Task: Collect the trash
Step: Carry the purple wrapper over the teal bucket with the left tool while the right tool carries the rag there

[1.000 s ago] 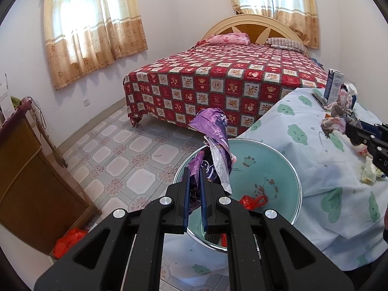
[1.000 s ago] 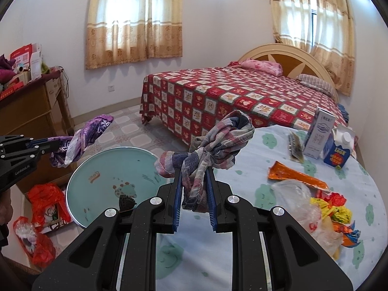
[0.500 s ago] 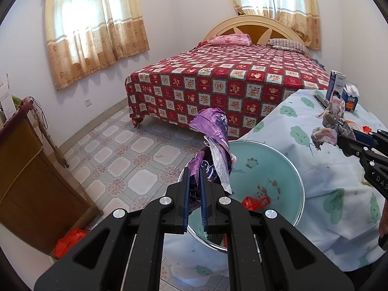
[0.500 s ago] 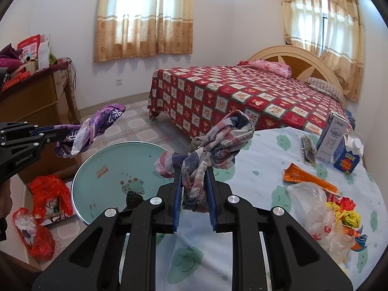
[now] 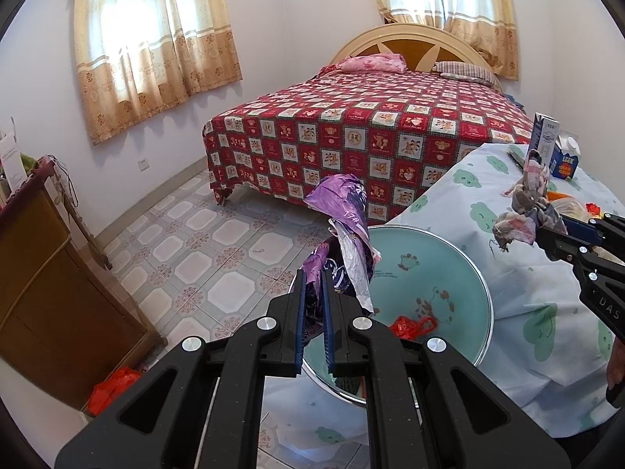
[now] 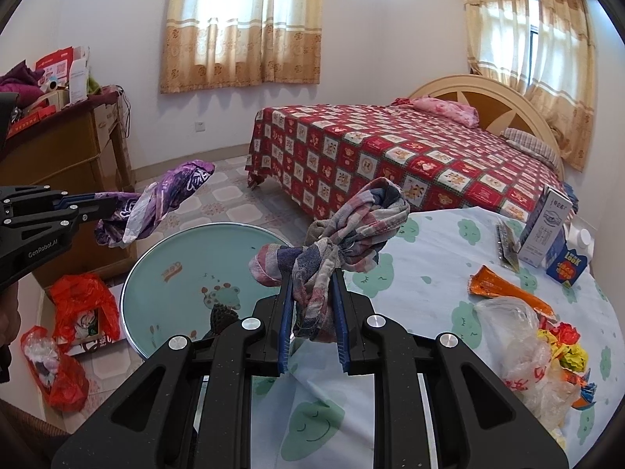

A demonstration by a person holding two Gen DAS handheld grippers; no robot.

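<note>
purple wrapper [image 5: 347, 211] clamped in left gripper [image 5: 312, 285], rag [image 6: 336, 242] in right gripper [image 6: 312, 293].

"GenRobot.AI" on left gripper [image 6: 84, 211] (white print)

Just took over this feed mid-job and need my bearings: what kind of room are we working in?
Most likely a home bedroom: a large bed with a red patchwork-print cover and curved wooden headboard, beige curtains over the windows, and a brown wooden cabinet piled with boxes against the wall.
</note>
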